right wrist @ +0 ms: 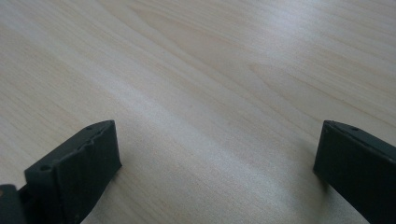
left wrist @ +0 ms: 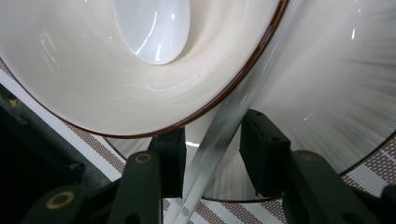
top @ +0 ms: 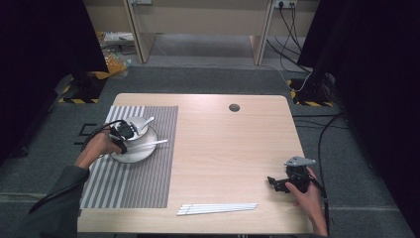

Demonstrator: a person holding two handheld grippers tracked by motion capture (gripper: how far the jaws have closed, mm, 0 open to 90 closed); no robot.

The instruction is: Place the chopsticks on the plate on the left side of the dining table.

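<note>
Over at about 9 o'clock on the pale wooden table [top: 228,148], the left gripper [top: 122,135] sits at the near-left rim of a round white plate [top: 132,152] that rests on a grey-and-white striped placemat [top: 143,186]. On the plate there's a cream ceramic bowl with a thin brown rim [top: 137,124] holding a white ceramic spoon [top: 147,123], its handle sticking out toward 1 o'clock. A long silver metal chopstick [top: 154,143] lies across the plate pointing to 3 o'clock. From the left gripper view, that chopstick [left wrist: 224,130] runs right up between the two black jaws, just past the bowl's edge [left wrist: 140,107], with the spoon's scoop [left wrist: 152,28] at 12 o'clock. The jaws look partly closed around it but with gaps on both sides, so I'd say not pinching it, though it's a tight angle. More silver chopsticks [top: 218,208] lie bundled at 6 o'clock by the near table edge, well apart from the plate. The right gripper [top: 278,184] rests at about 4 o'clock, jaws spread wide over bare wood [right wrist: 210,93], holding nothing.
</note>
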